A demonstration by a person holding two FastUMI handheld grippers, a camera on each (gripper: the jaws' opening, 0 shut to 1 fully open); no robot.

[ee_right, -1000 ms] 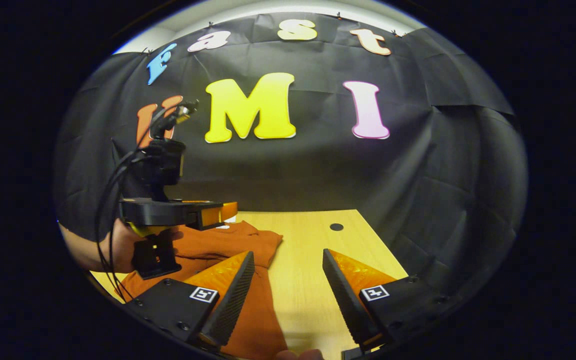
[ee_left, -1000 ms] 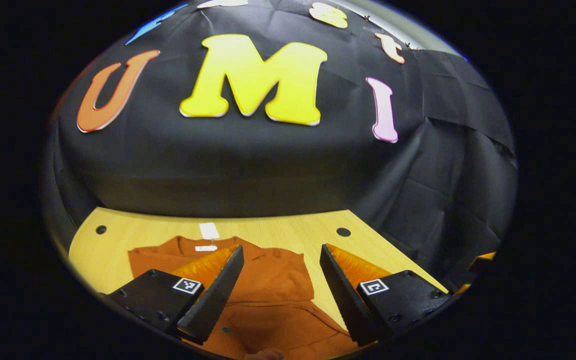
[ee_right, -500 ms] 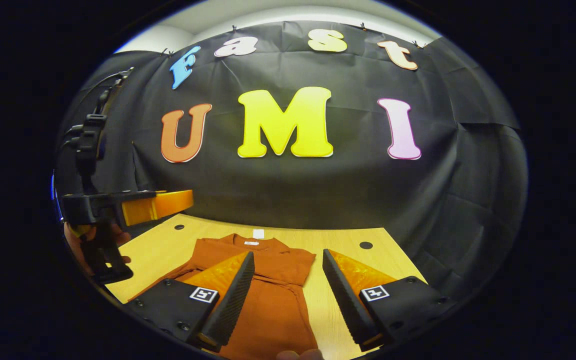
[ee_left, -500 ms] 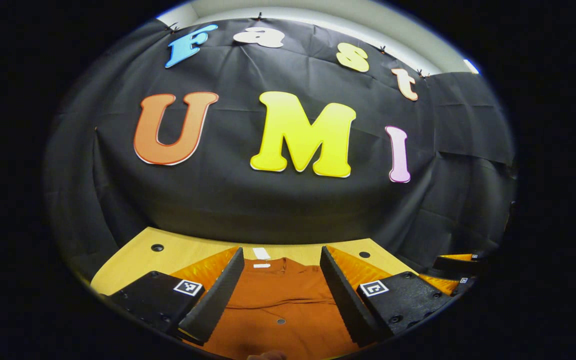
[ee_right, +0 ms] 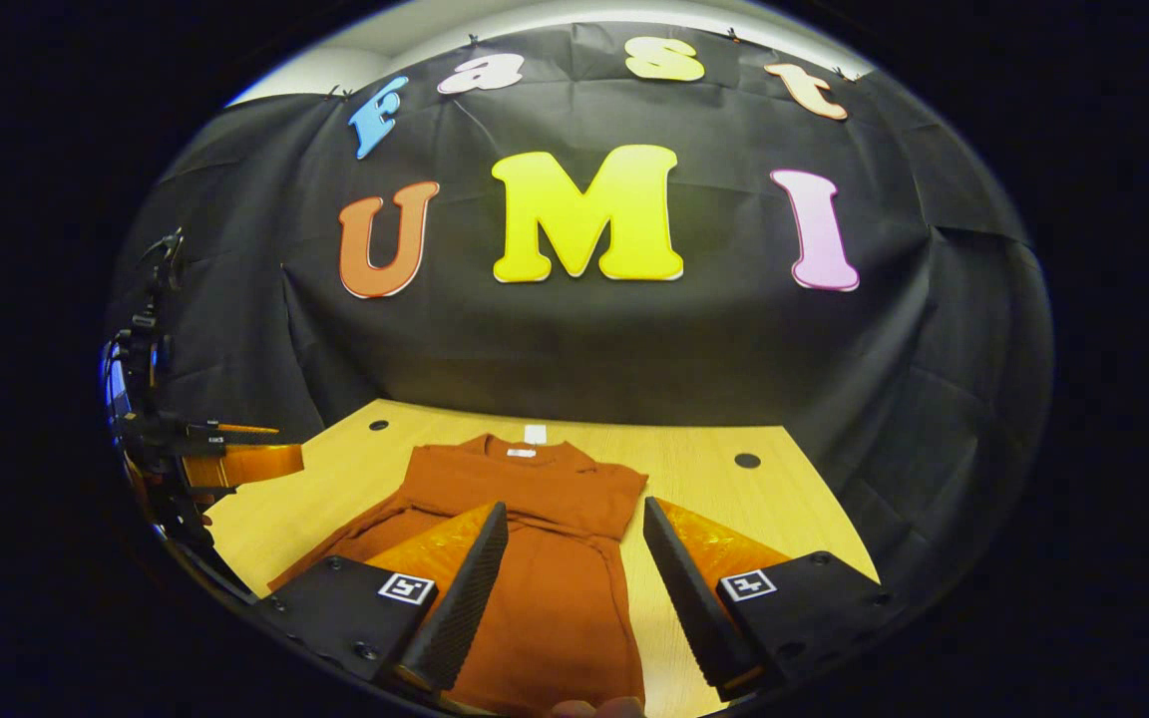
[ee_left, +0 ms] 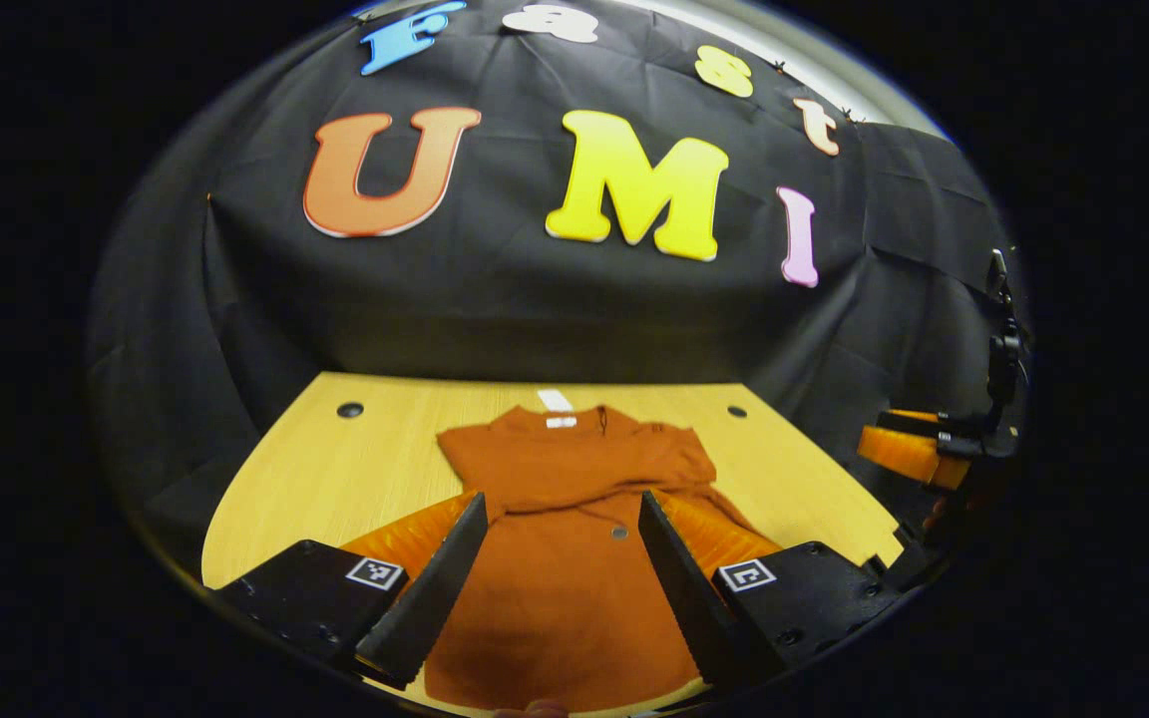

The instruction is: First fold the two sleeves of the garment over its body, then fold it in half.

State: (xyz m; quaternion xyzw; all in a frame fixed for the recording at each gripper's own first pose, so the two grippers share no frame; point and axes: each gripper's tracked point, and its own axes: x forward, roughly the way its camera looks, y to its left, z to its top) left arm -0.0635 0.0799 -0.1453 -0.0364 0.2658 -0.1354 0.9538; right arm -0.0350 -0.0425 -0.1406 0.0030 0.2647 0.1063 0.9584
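Two sleeves of the rust-orange garment (ee_left: 574, 558) already lie folded across its body, and the garment rests flat on the pale wooden bench (ee_left: 335, 479), collar toward the black cloth wall (ee_left: 495, 299) and hem toward the camera. In the left gripper view, going from left to right, the left gripper's (ee_left: 562, 573) left finger stands over bare bench just beside the garment's edge, the orange body fills the gap between the jaws, and the right finger overlaps the folded sleeve on that side; the jaws are spread wide and hold nothing, hanging above the cloth rather than touching it. Beyond the jaws a white tag (ee_left: 555, 401) lies on the bench at the collar, with a dark round hole (ee_left: 349, 410) in the bench off to the left and another to the right. Far right of the jaws, the right gripper appears with orange fingers, well apart from the garment. In the right gripper view, the left gripper shows far left of the jaws, off the bench's edge. Next, the right gripper's (ee_right: 574, 578) left finger overlaps the garment (ee_right: 545, 598), whose right edge runs through the gap; the right finger stands over bare bench (ee_right: 714, 479). These jaws too are released and empty.
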